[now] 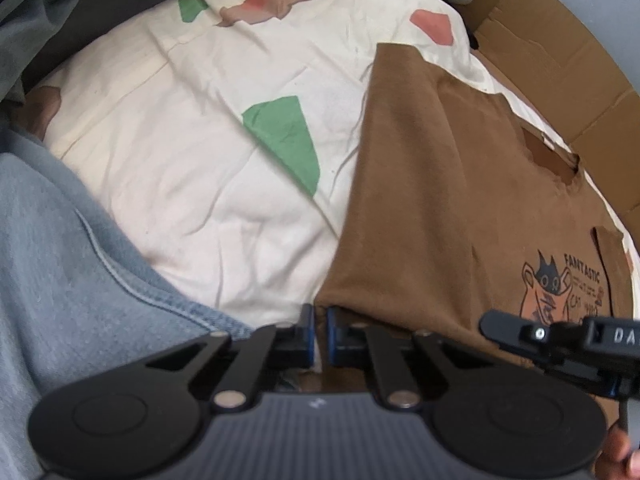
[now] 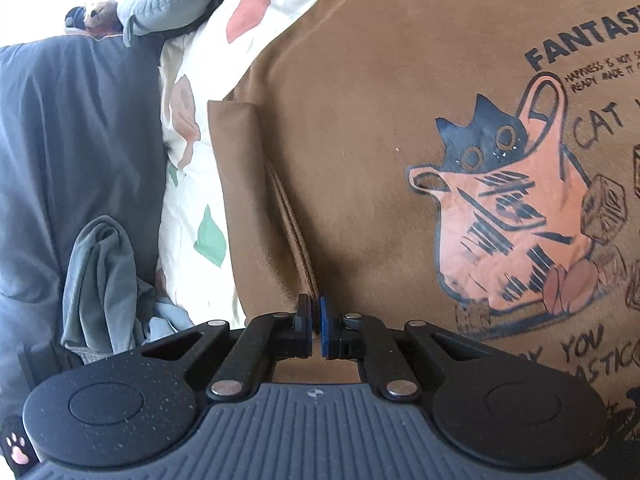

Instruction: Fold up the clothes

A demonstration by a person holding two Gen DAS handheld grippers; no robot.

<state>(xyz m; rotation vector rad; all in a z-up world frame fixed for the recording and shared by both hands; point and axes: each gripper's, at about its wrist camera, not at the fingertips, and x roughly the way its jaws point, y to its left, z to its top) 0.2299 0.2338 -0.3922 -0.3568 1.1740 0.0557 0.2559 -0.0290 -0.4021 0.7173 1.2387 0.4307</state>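
Observation:
A brown T-shirt [image 1: 440,200] with a cat print and the word FANTASTIC lies flat on a cream duvet. In the left wrist view my left gripper [image 1: 319,316] is at the shirt's near left corner, its blue pads pinched together on the edge of the cloth. My right gripper [image 1: 492,326] reaches in from the right, over the print. In the right wrist view the T-shirt [image 2: 360,100] fills the frame. My right gripper [image 2: 315,312] is shut on a ridge of brown fabric that runs into its jaws. The shirt's sleeve [image 2: 232,140] lies at the left.
The cream duvet [image 1: 200,140] has green and pink patches. Blue denim [image 1: 60,280] lies at the left, and flattened cardboard [image 1: 560,60] at the far right. In the right wrist view, dark grey fabric [image 2: 80,140] and a crumpled grey garment [image 2: 100,280] lie to the left.

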